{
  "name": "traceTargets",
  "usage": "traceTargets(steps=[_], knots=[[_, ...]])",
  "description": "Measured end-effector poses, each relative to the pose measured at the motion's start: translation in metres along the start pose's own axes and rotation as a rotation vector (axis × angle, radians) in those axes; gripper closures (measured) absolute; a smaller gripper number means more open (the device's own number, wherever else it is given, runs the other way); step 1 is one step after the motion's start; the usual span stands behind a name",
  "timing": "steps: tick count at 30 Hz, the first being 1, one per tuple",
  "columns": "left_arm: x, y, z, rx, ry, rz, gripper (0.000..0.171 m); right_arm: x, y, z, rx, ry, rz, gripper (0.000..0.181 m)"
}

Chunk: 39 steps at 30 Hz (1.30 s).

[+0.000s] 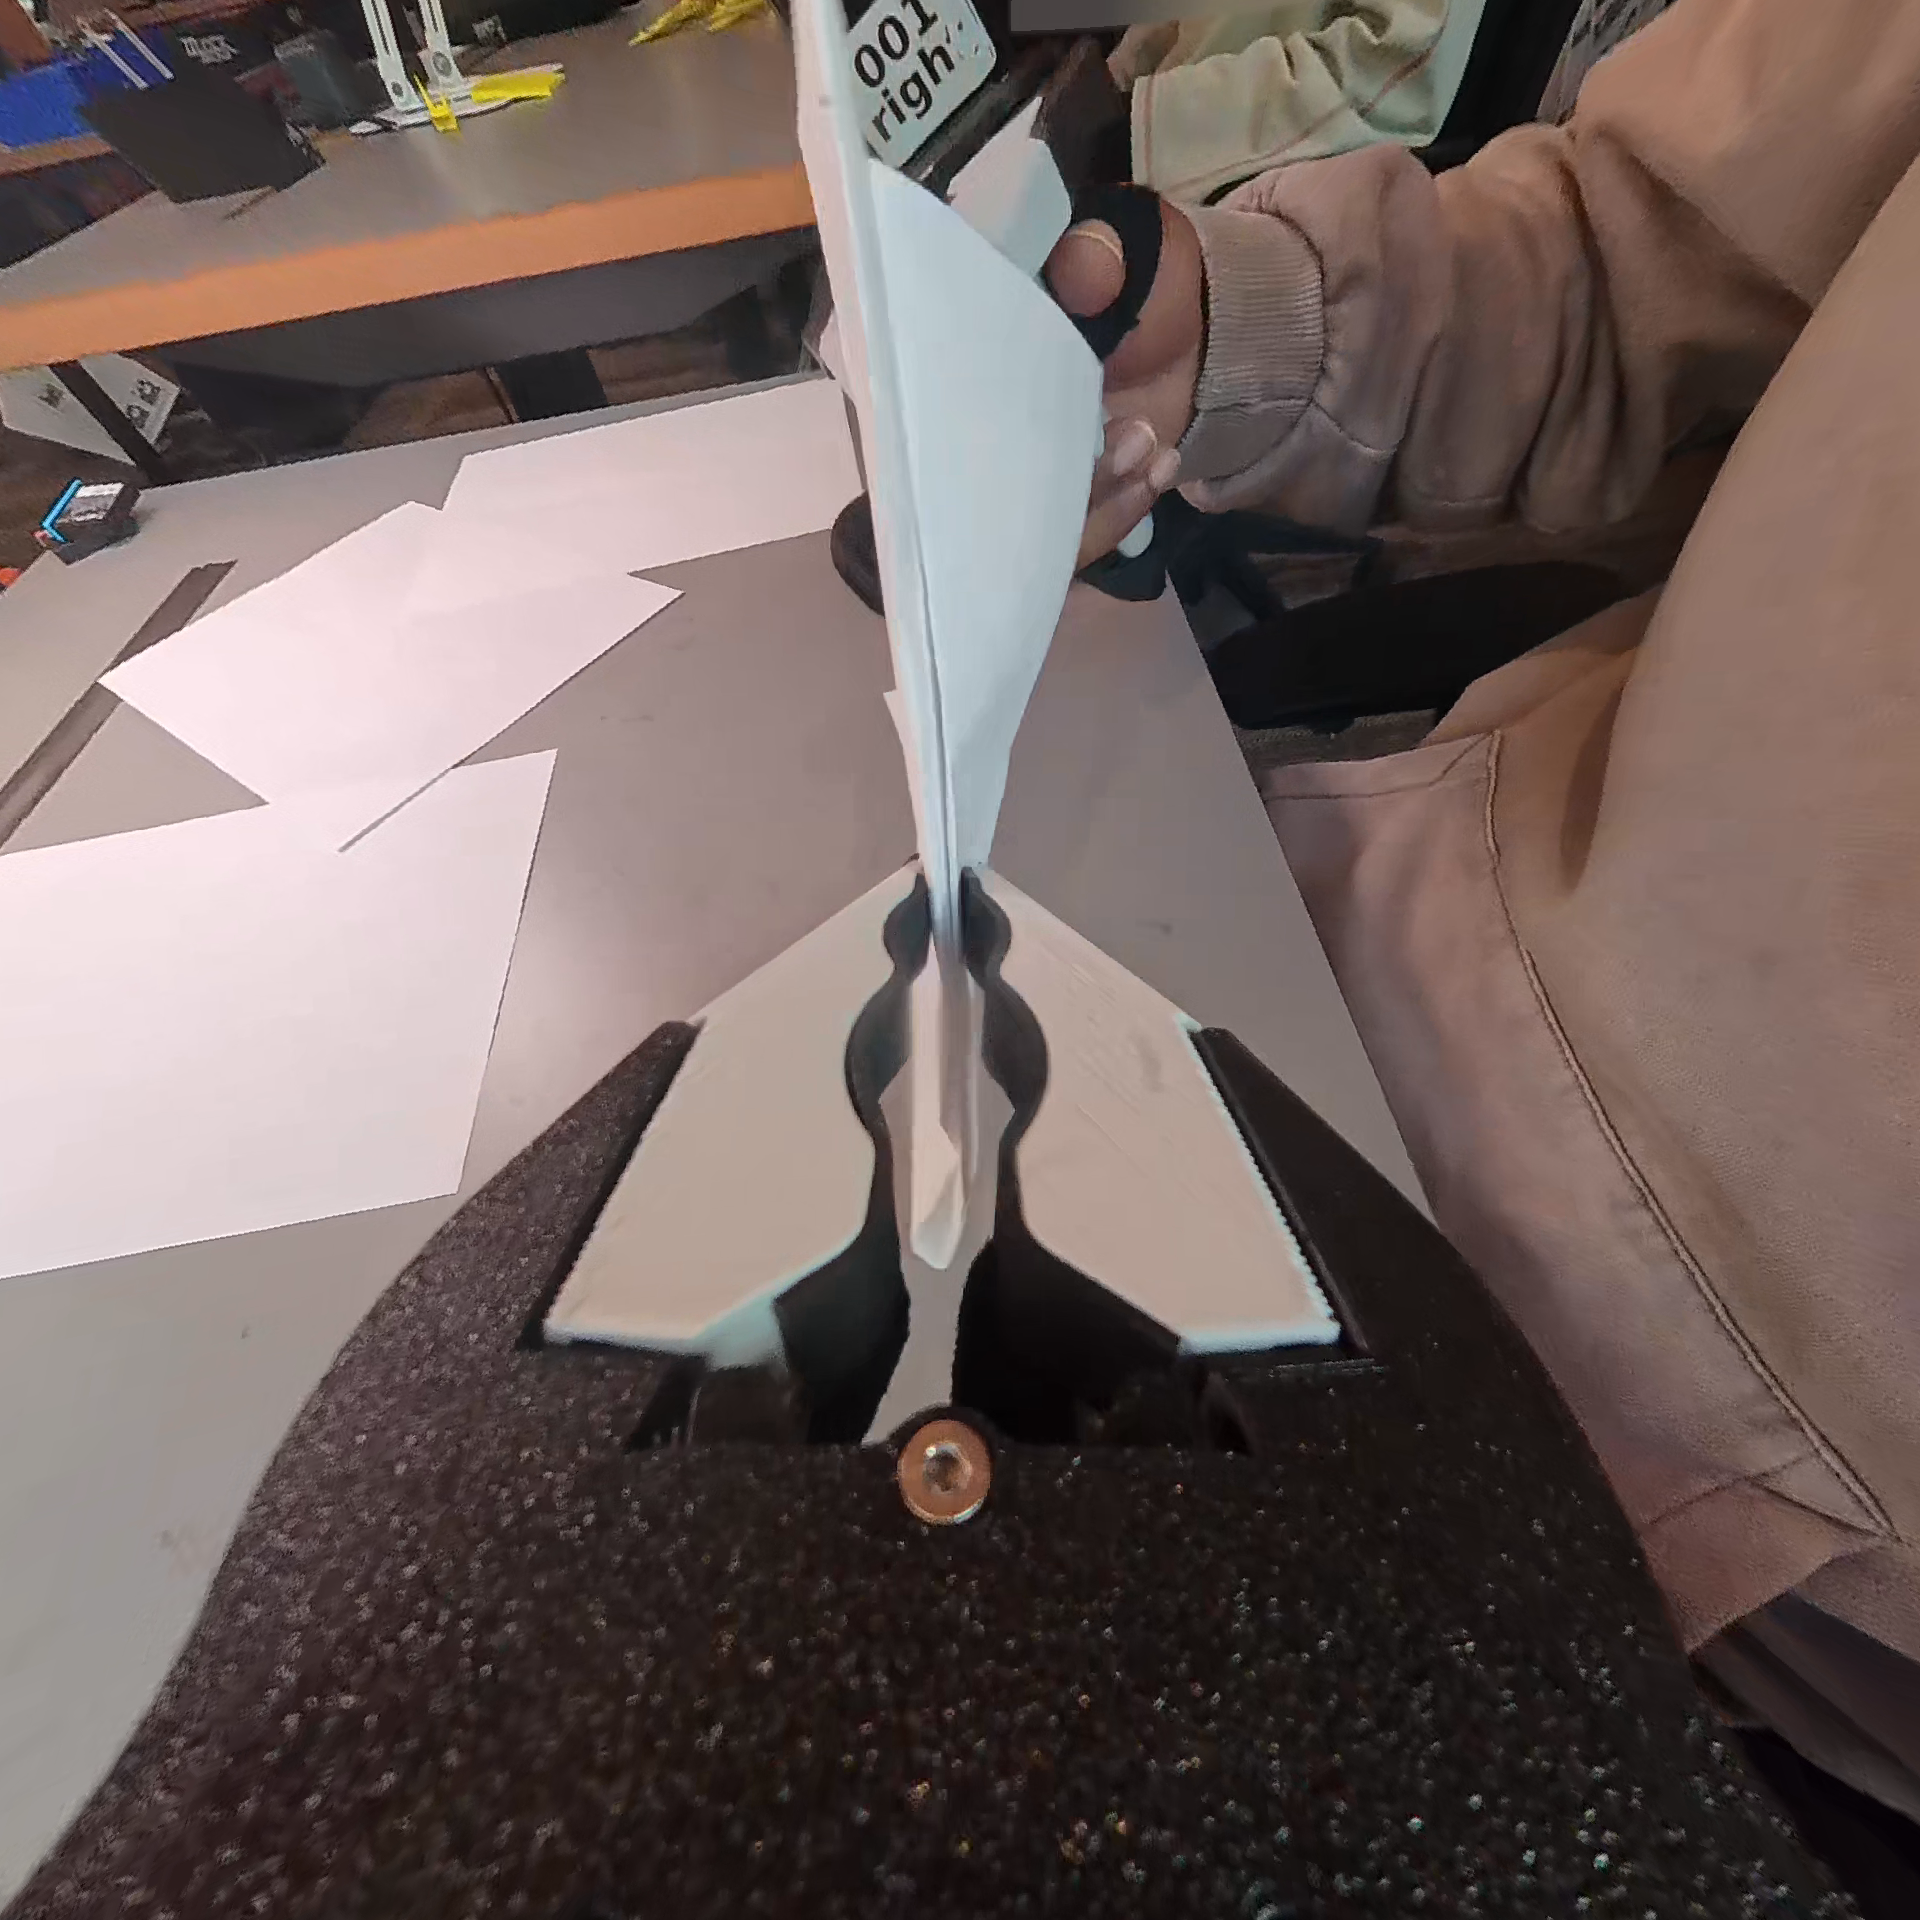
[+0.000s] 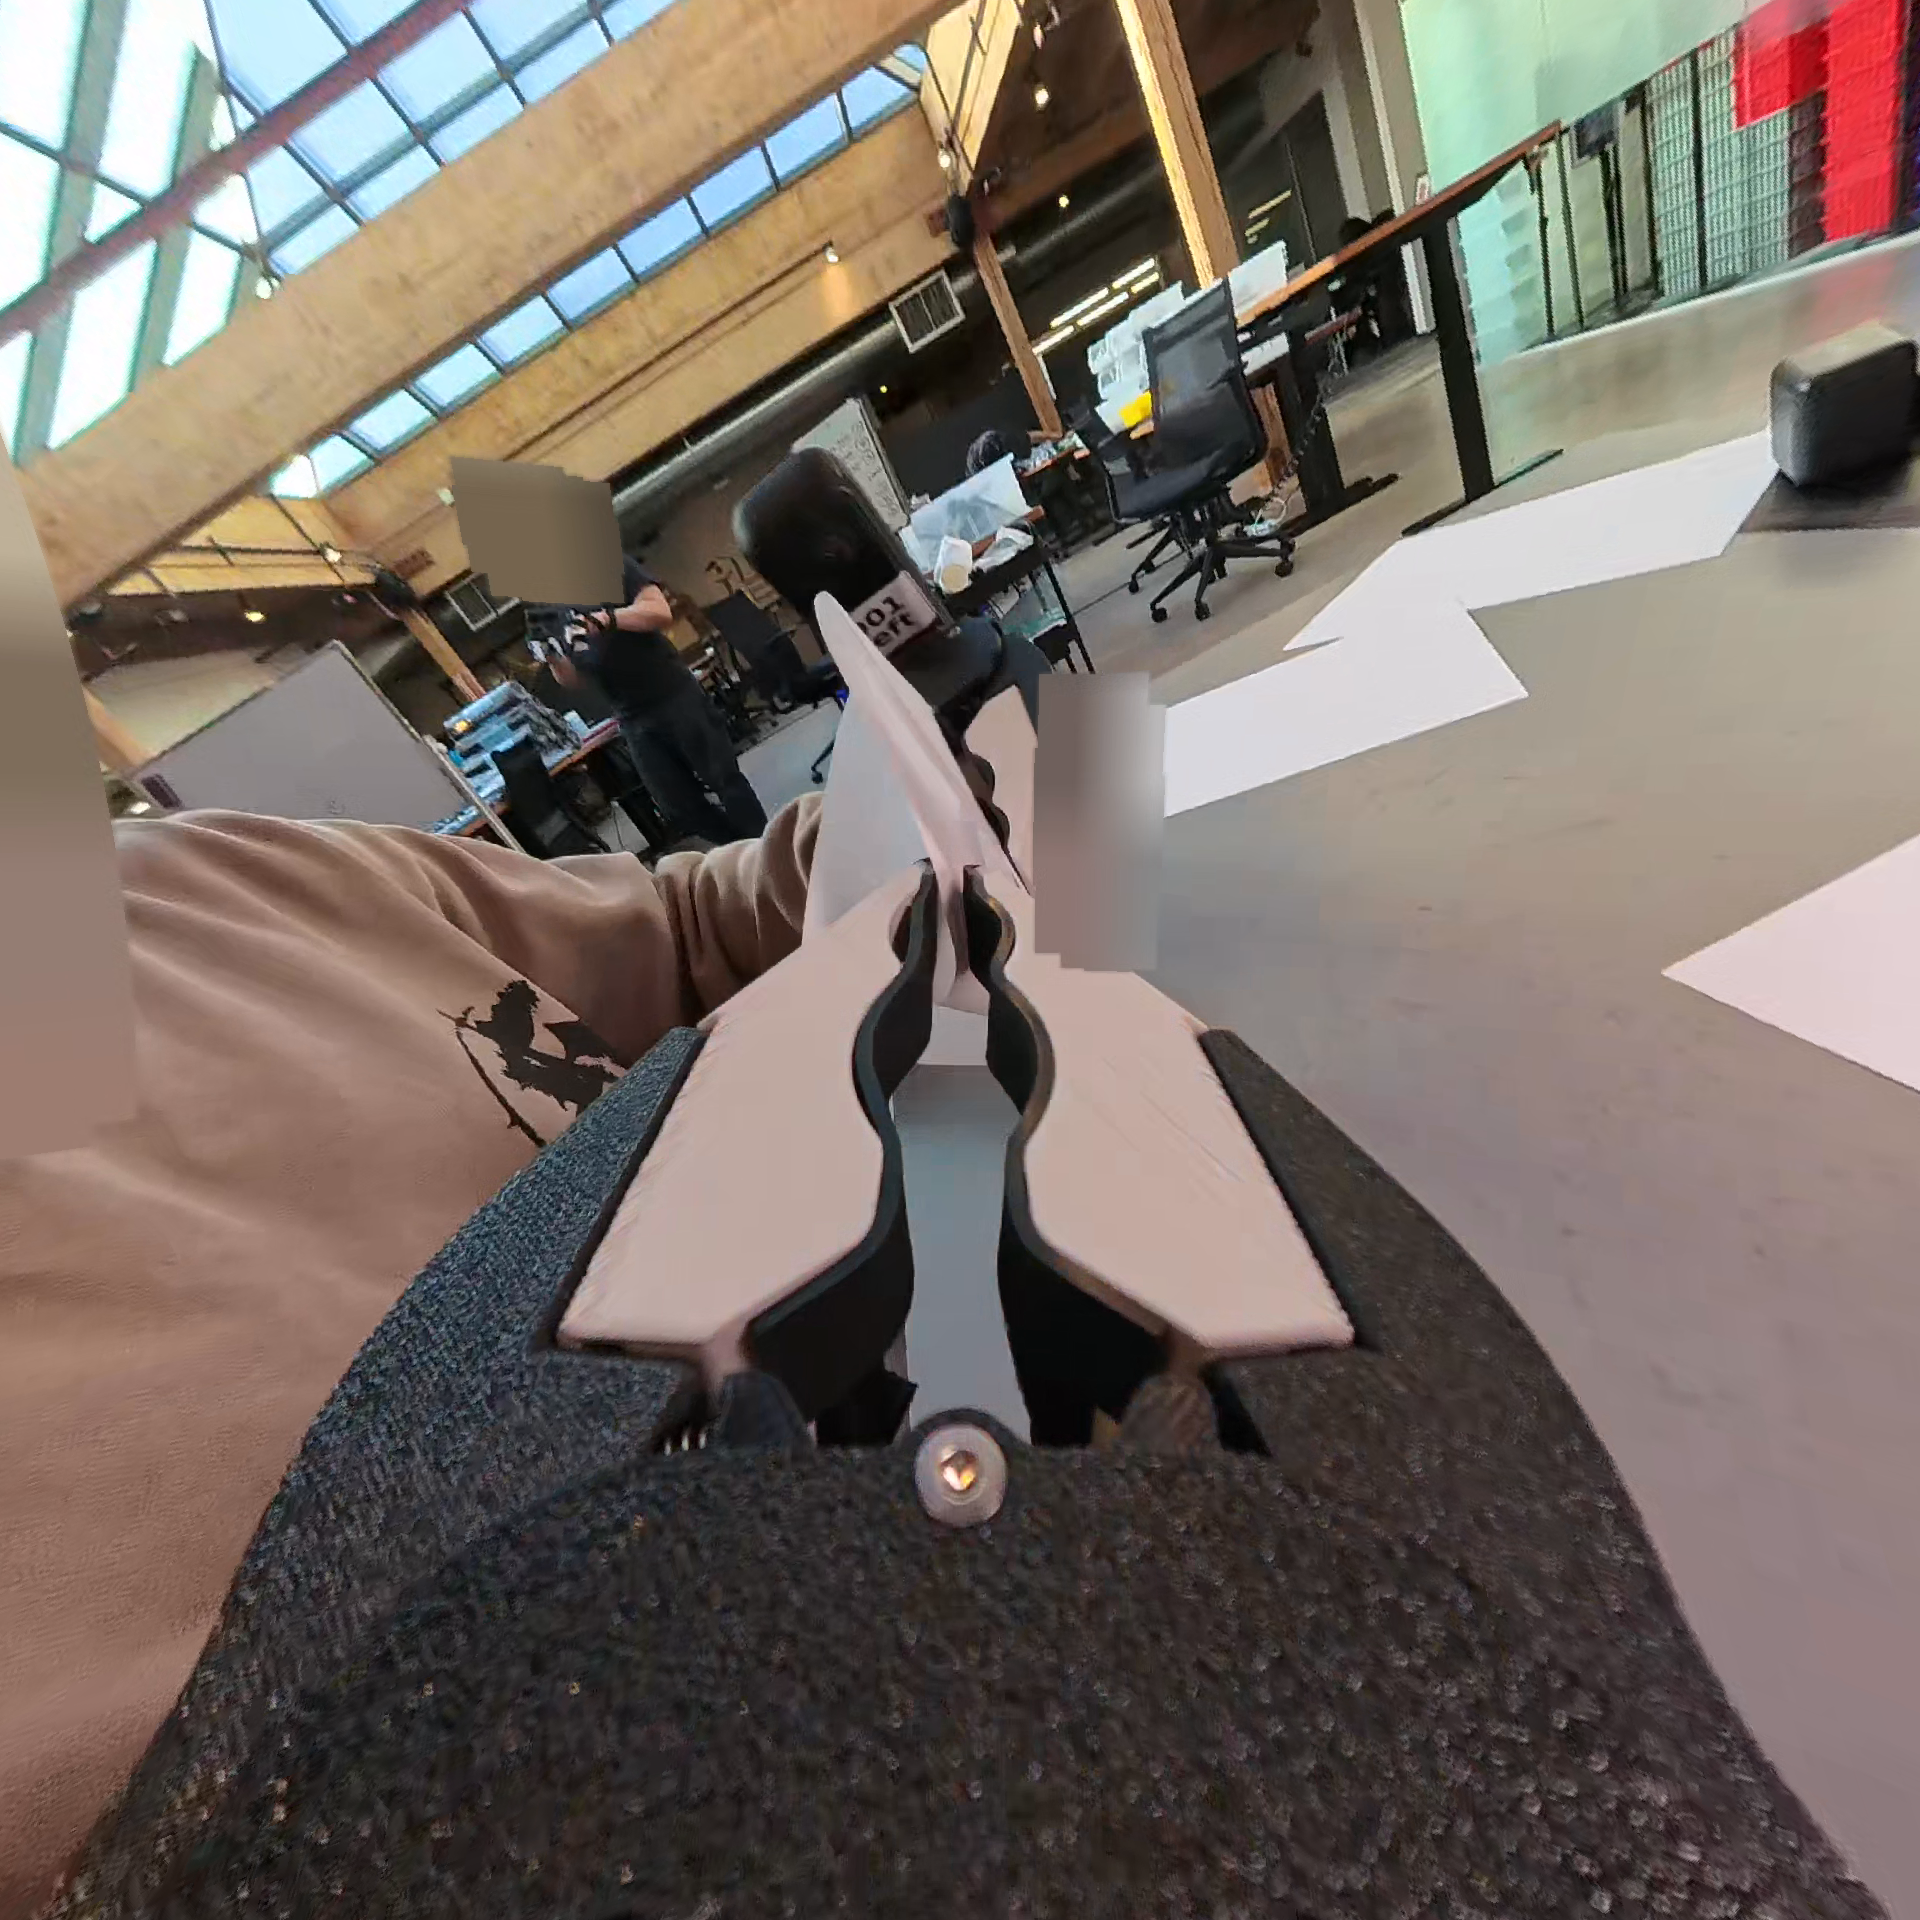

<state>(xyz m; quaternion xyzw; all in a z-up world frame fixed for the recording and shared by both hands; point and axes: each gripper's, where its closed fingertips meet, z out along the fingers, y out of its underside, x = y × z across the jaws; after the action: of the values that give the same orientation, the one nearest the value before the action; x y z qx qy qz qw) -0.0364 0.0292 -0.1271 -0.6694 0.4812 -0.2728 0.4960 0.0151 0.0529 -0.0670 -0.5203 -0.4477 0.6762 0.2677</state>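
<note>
The left gripper [image 1: 945,883] is pinched tight on one end of a folded white paper [image 1: 966,499]. The paper sticks up toward 12 o'clock, above the grey table [image 1: 727,748]. The right gripper [image 2: 948,883] is squeezed onto the paper's other end. Flat paper sheets [image 1: 249,997] lie at 9 o'clock on the table.
</note>
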Motion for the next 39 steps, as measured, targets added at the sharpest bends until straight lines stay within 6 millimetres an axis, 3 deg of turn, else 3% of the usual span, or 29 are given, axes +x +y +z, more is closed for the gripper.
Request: traceTargets(steps=[4,7,12,16,21,24,27,31,34,37,39], knots=[[0.004,-0.022,-0.006,0.178,0.110,-0.157,0.171,-0.029,-0.026,-0.005,0.118,-0.114,-0.095,0.163],[0.008,-0.038,-0.013,0.323,0.204,-0.277,0.171,-0.034,-0.036,-0.006,0.178,-0.043,-0.225,0.164],[0.008,-0.050,-0.018,0.450,0.268,-0.373,0.171,-0.033,-0.033,0.006,0.172,0.152,-0.464,0.170],[0.010,-0.058,-0.023,0.514,0.309,-0.419,0.171,-0.022,-0.038,0.008,0.179,0.282,-0.535,0.170],[0.012,-0.059,-0.022,0.529,0.302,-0.432,0.171,-0.020,-0.028,0.019,0.110,0.286,-0.518,0.162],[0.006,-0.053,-0.016,0.508,0.253,-0.443,0.171,-0.026,-0.022,0.025,0.084,0.305,-0.628,0.177],[0.002,-0.051,-0.015,0.495,0.213,-0.457,0.171,-0.030,-0.021,0.027,0.064,0.359,-0.752,0.177],[0.005,-0.050,-0.012,0.474,0.187,-0.447,0.171,-0.029,-0.012,0.030,0.037,0.301,-0.677,0.173],[0.018,-0.050,-0.008,0.450,0.228,-0.430,0.171,-0.026,0.007,0.038,-0.050,0.211,-0.586,0.170],[0.028,-0.048,0.000,0.402,0.247,-0.416,0.171,-0.027,0.017,0.042,-0.045,0.114,-0.484,0.180],[0.026,-0.045,0.002,0.382,0.213,-0.426,0.166,-0.018,0.014,0.040,-0.031,0.138,-0.408,0.181]])
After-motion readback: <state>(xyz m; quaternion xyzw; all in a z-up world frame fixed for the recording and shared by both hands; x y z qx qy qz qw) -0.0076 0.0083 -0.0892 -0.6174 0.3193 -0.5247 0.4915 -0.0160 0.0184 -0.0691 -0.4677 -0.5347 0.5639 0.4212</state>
